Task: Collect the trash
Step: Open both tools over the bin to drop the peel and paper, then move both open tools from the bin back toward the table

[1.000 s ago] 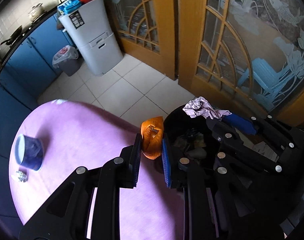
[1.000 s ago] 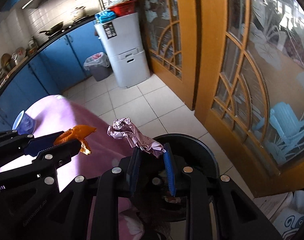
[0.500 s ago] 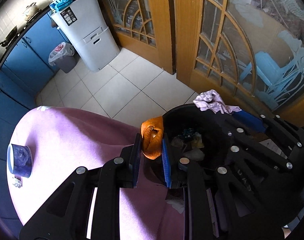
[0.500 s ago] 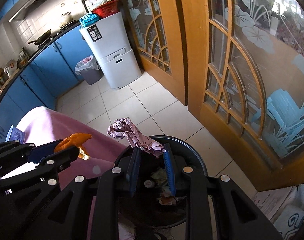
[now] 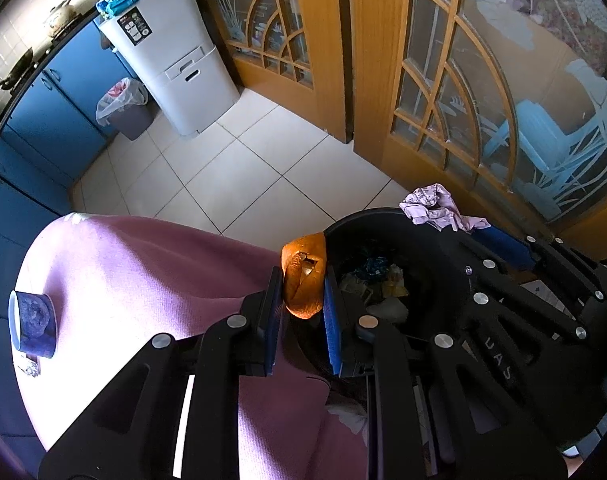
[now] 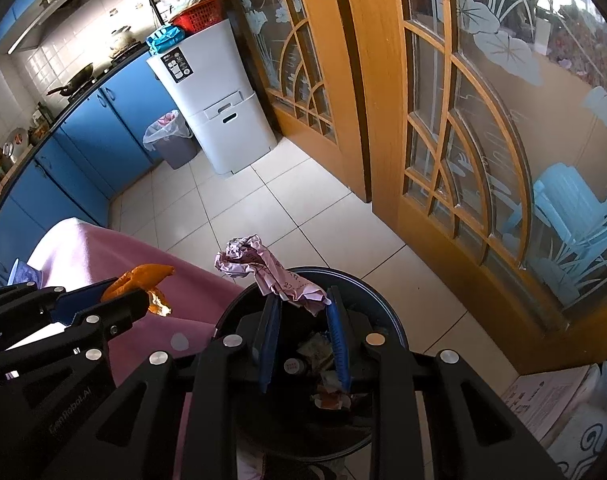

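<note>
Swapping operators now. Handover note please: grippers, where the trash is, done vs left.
Left gripper: shut on the orange peel, at the near rim of the black bin, not yet over the opening.
Right gripper: shut on the crumpled paper, over the bin.
Done: both pieces picked up; some trash already in the bin.
Left: drop both in. A small foil ball remains on the pink table beside the blue cup.

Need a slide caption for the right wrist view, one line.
Right gripper holds crumpled paper over the black bin; left gripper holds orange peel nearby.
</note>
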The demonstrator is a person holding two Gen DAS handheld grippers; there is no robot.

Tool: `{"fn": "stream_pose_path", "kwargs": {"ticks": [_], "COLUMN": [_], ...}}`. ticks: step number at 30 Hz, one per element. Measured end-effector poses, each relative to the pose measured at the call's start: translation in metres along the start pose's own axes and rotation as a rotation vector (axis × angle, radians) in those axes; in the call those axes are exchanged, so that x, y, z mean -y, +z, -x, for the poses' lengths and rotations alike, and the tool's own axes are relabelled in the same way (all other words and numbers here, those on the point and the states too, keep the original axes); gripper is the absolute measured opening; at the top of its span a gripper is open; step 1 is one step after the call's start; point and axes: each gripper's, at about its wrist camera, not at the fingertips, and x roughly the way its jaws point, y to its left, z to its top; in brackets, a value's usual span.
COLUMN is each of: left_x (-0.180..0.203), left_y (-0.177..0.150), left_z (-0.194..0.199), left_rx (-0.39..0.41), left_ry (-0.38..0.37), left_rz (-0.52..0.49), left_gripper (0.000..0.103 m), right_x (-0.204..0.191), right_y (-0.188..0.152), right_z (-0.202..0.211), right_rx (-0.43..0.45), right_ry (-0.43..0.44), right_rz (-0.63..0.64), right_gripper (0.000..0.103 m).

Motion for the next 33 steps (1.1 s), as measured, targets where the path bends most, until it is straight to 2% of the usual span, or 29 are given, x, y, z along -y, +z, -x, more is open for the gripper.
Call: {"fn": "stream_pose_path", "kwargs": {"ticks": [10,12,14,15,17,18,19,20,21,22,23,26,33], "left_x": [0.003,0.003,0.004,0.003,0.0,-0.001,-0.004,-0.006,-0.009,-0.011,-0.014,-0.017,-0.025], "left_y": [0.001,0.002,0.003,0.003,0.003,0.003,0.003,0.004,0.004,0.005,0.005,0.005,0.002], "left_z": [0.0,-0.001,-0.001,-0.002,-0.004,-0.003,-0.001,0.002,0.006,0.008,0.009,0.012,0.012], "left_rx": [-0.004,-0.012,-0.016,-0.023,-0.04,-0.039,-0.02,0.003,0.018,0.022,0.023,0.03,0.025], "left_ry": [0.003,-0.015,-0.008,-0.008,-0.016,-0.01,0.018,0.029,0.012,0.002,0.002,0.013,0.019], "left_rz": [0.005,0.013,0.018,0.022,0.045,0.052,0.067,0.075,0.083,0.091,0.097,0.1,0.127], "left_gripper": [0.022,0.022,0.023,0.026,0.041,0.067,0.08,0.085,0.089,0.089,0.09,0.091,0.091], "right_x": [0.004,0.005,0.007,0.008,0.01,0.01,0.011,0.013,0.015,0.017,0.019,0.021,0.025], "right_y": [-0.003,-0.002,-0.003,-0.003,-0.005,-0.005,-0.006,-0.006,-0.006,-0.006,-0.006,-0.005,-0.003], "right_z": [-0.005,-0.008,-0.011,-0.012,-0.014,-0.015,-0.015,-0.015,-0.015,-0.015,-0.014,-0.008,-0.005], "right_rx": [-0.016,-0.034,-0.049,-0.056,-0.063,-0.064,-0.061,-0.06,-0.061,-0.061,-0.056,-0.026,-0.024], "right_ry": [0.012,0.029,0.035,0.045,0.033,0.024,0.013,0.004,-0.002,-0.007,-0.011,-0.025,-0.041], "right_rz": [-0.015,-0.023,-0.037,-0.044,-0.046,-0.044,-0.048,-0.053,-0.058,-0.065,-0.071,-0.088,-0.115], "right_gripper": [0.024,0.024,0.027,0.027,0.031,0.033,0.034,0.035,0.043,0.051,0.07,0.071,0.071]}}
